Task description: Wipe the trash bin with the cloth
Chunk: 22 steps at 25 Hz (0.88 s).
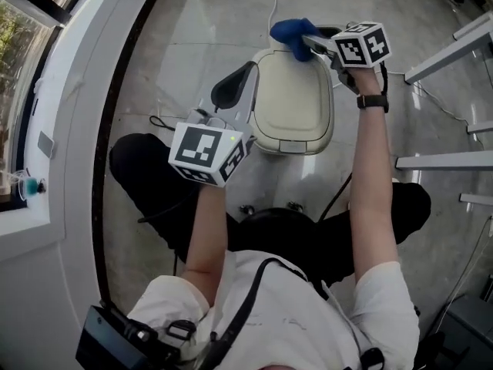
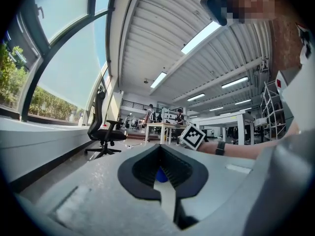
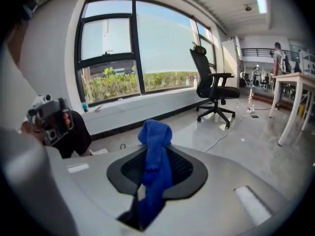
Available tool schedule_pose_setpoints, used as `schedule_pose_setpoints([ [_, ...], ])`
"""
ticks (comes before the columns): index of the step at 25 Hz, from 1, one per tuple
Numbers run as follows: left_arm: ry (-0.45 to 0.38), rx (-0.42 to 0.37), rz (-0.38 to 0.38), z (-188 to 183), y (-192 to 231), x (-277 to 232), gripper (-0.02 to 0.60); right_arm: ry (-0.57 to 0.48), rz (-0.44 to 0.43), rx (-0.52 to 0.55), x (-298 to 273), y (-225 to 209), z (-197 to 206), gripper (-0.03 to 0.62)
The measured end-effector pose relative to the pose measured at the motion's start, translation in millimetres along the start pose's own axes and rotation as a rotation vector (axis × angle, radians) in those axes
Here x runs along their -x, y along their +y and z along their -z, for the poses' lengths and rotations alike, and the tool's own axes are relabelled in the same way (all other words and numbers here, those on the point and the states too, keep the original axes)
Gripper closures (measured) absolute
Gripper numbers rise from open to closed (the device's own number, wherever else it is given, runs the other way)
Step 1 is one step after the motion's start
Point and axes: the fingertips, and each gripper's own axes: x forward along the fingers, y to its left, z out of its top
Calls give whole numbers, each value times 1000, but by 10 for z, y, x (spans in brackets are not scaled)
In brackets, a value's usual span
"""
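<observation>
Both forearms reach forward and down from the seated person to the bin [image 1: 293,102] on the floor. The right arm is almost straight, and the right gripper [image 1: 308,45] is at the lid's far edge. Its jaws pinch the blue cloth [image 1: 290,31], which bunches up past their tips. The left gripper [image 1: 237,87] lies along the bin's left side. Its jaws are closed to a slit on a pale strip (seemingly the bin's rim).
</observation>
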Motion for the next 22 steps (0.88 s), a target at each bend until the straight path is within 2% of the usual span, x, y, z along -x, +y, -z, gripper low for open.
schedule_pose_setpoints([
  [4, -10, 34, -30, -4, 93, 189, 581, 243, 119, 114, -555, -73, 234, 520],
  [7, -20, 35, -48, -40, 145, 340, 581, 259, 128, 124, -764, -45, 202, 520],
  [10, -38, 31, -81, -108, 238, 481, 581, 276, 59, 152, -929, 190, 103, 520],
  [14, -51, 29, -120, -172, 314, 639, 581, 365, -37, 313, -1095, 661, 122, 520],
  [18, -74, 31, -149, -242, 335, 759, 581, 439, -214, 436, -1193, 1317, 201, 520],
  [22, -91, 36, -145, -289, 266, 815, 581, 541, -365, 563, -972, 1940, 508, 520],
])
